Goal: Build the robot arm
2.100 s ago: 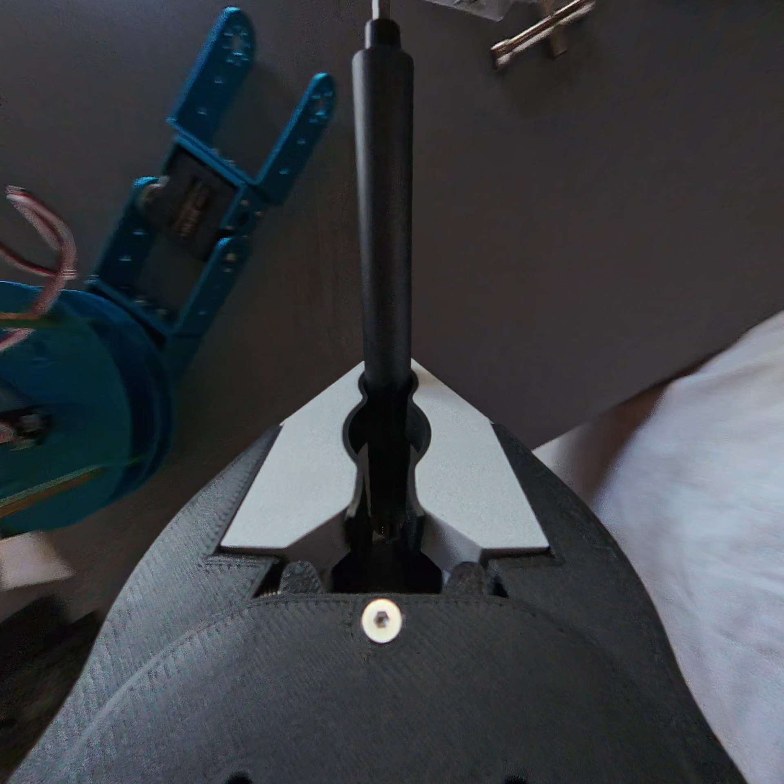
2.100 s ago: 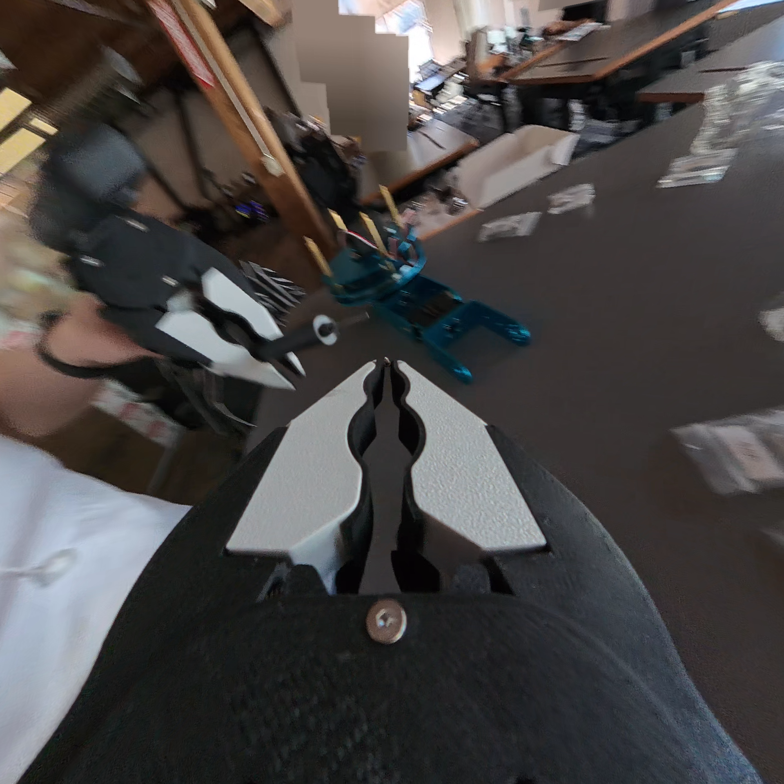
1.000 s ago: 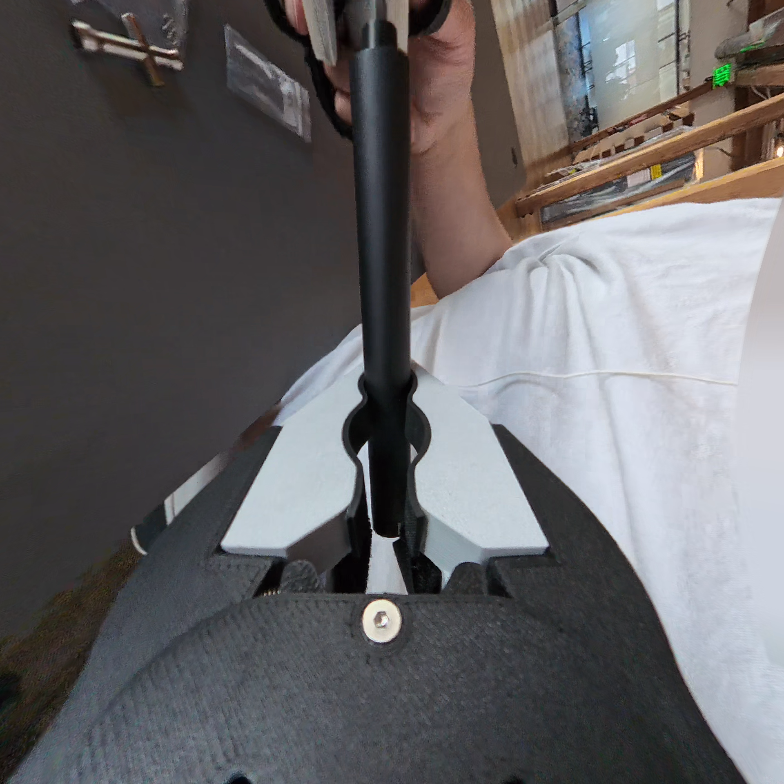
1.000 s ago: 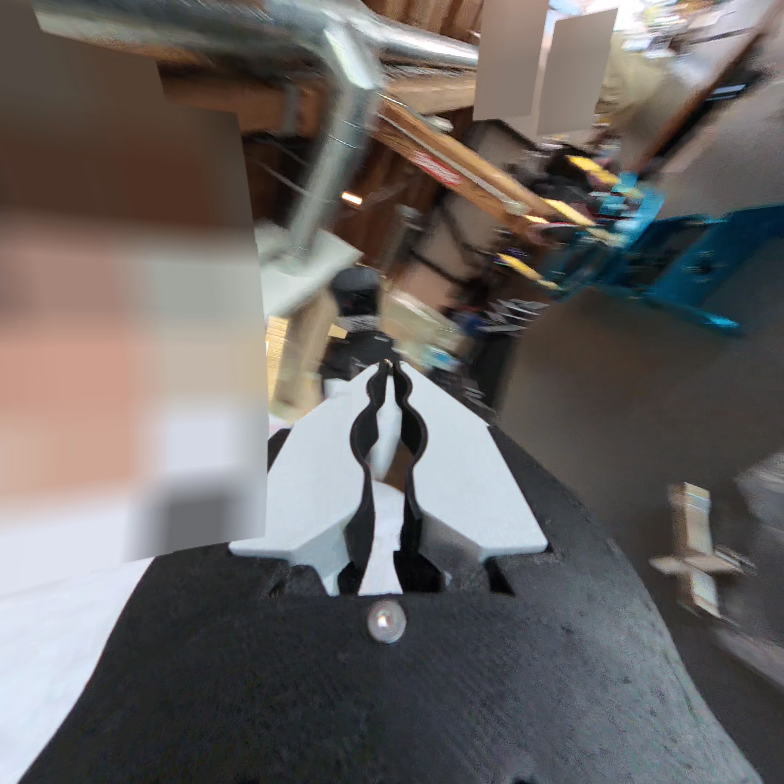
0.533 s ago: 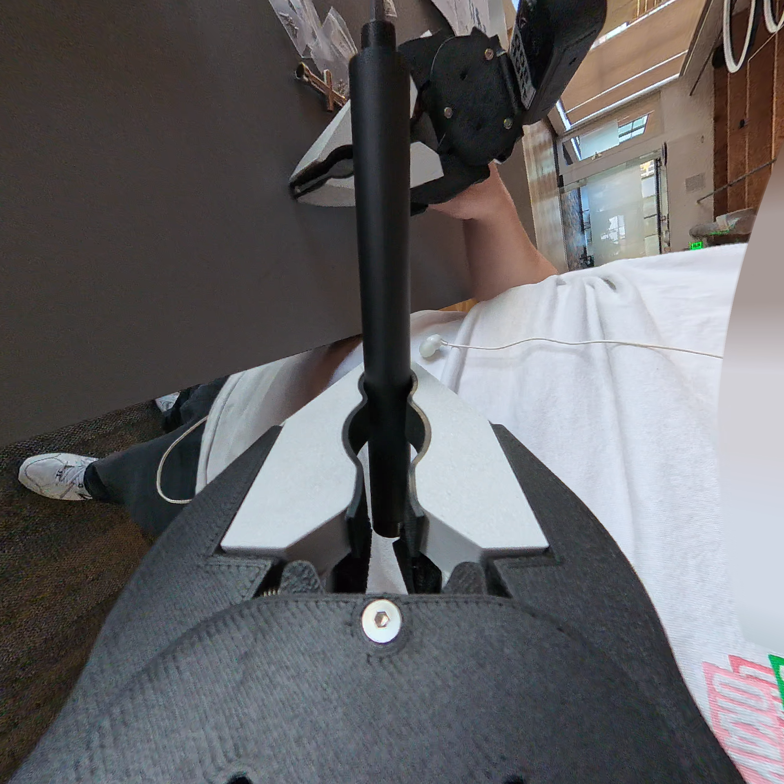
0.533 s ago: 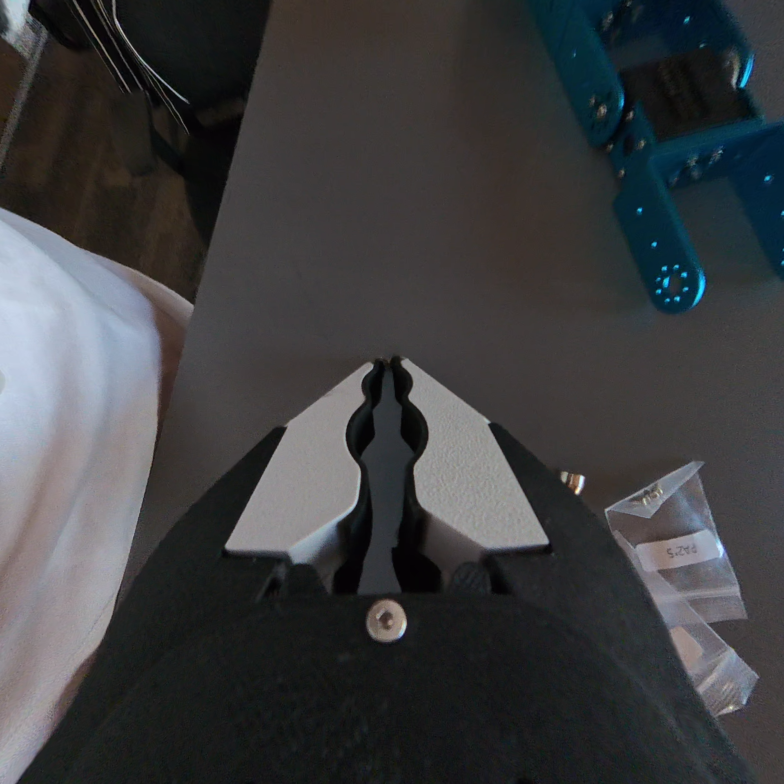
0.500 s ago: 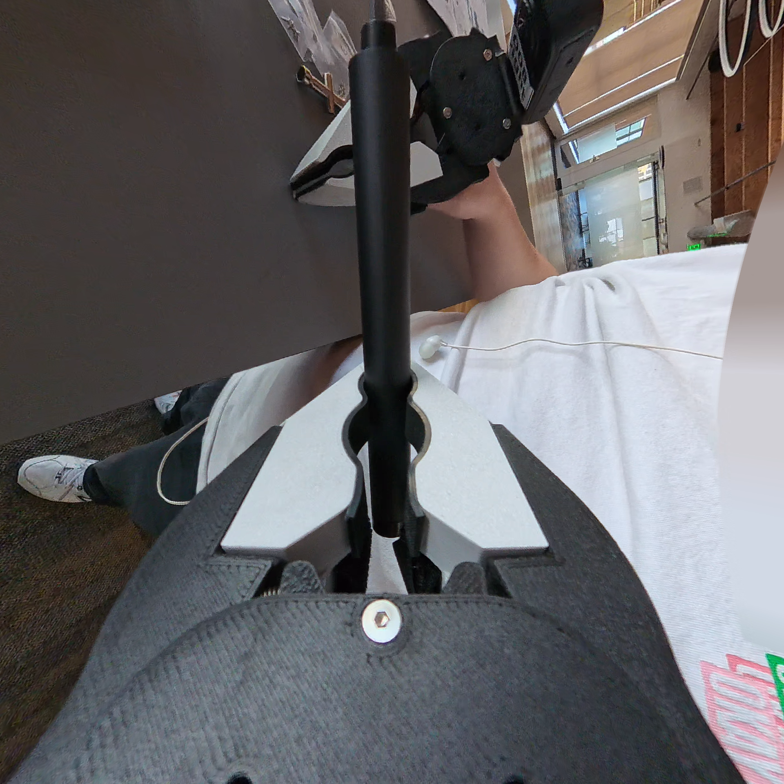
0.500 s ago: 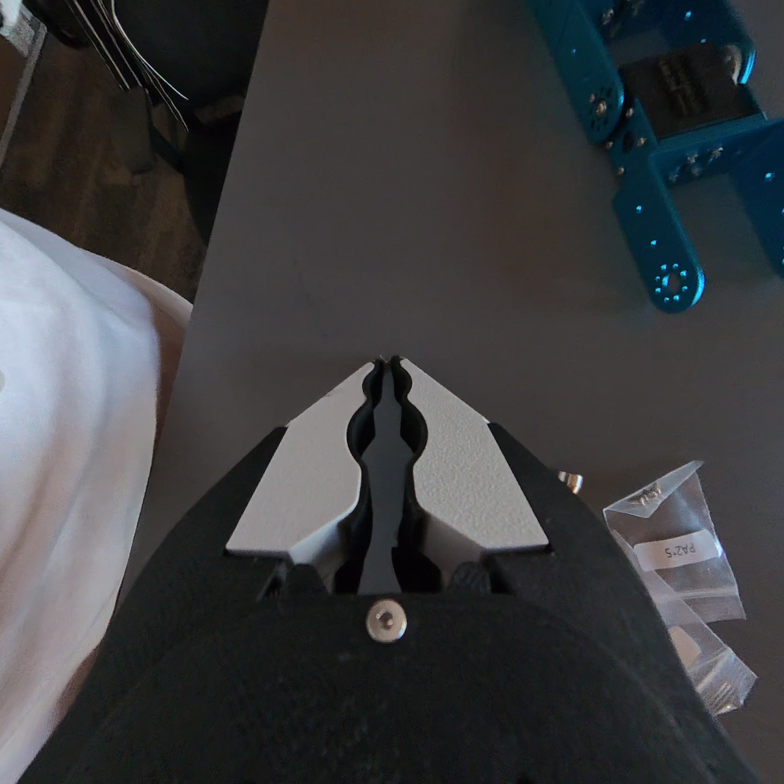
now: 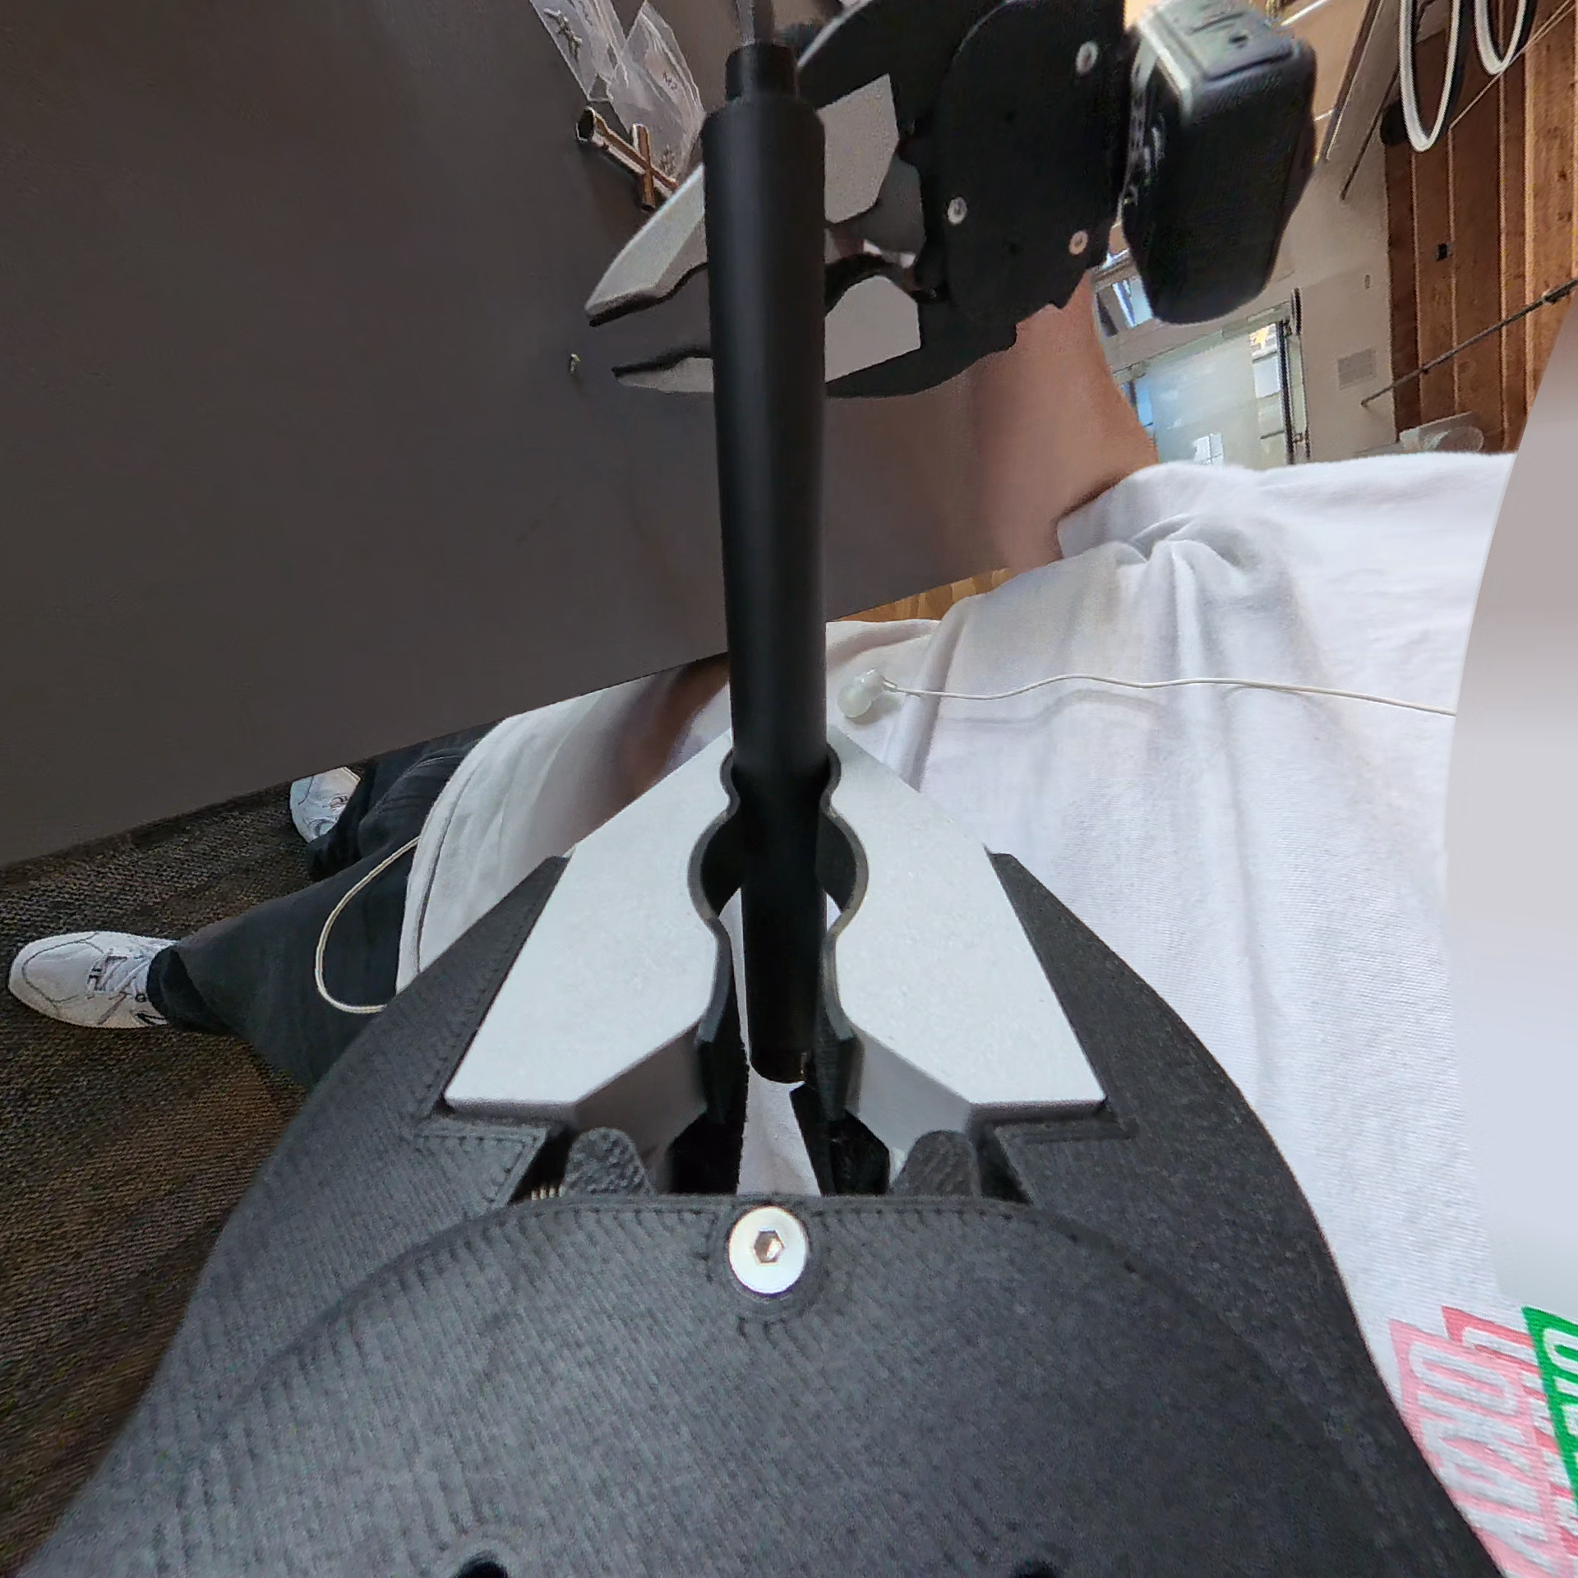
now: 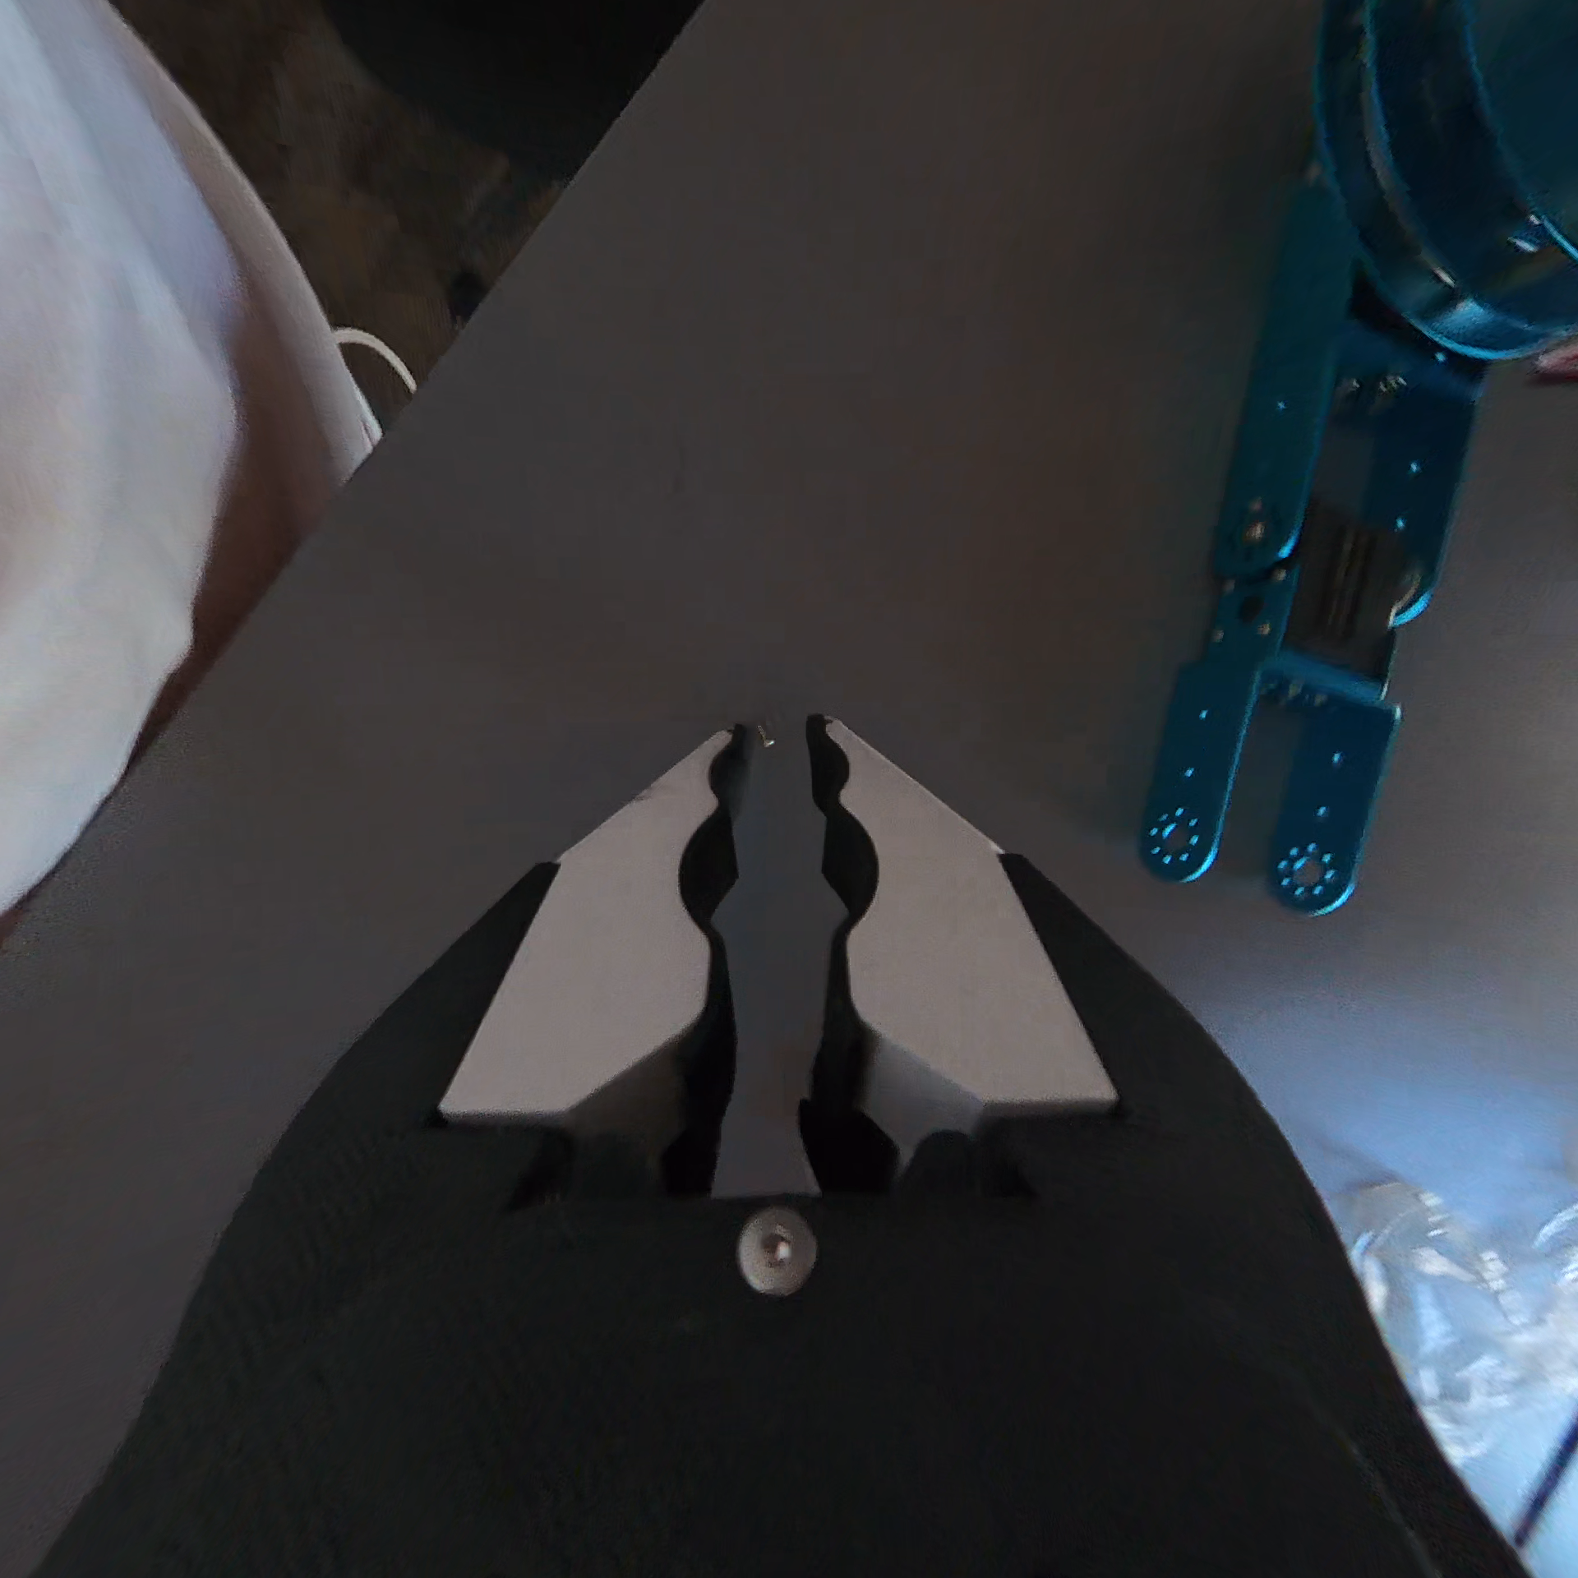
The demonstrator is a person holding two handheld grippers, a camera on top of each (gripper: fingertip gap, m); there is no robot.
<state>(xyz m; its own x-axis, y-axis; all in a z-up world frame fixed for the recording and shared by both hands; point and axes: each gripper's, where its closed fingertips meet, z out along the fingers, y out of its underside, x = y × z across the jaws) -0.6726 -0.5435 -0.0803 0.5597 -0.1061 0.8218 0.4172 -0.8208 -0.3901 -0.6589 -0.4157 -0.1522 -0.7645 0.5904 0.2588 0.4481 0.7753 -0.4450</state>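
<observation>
Black tool: a matte black screwdriver handle (image 9: 771, 529) runs straight out along my left claw (image 9: 777, 768), its butt seated between the grey fingers (image 9: 615, 965).
Left claw: pressed tight on that handle, pointing back toward a person's white shirt (image 9: 1153, 768).
Right claw: I see my right claw (image 10: 775, 726) slightly spread, holding nothing, tips low over the dark grey surface (image 10: 726, 384).
Small screw: a tiny pale screw (image 10: 766, 731) lies on the surface just inside the left tip; I cannot tell whether it touches.
Same claw from the left camera: the right claw (image 9: 610, 337) hangs beyond the handle, tips apart.
Blue bracket: a blue metal servo bracket (image 10: 1289, 683) lies to the right, well apart.
Bags: clear plastic bags (image 10: 1452, 1281) sit blurred at lower right.
Metal cross wrench: a small cross wrench (image 9: 628, 158) rests far up the surface.
</observation>
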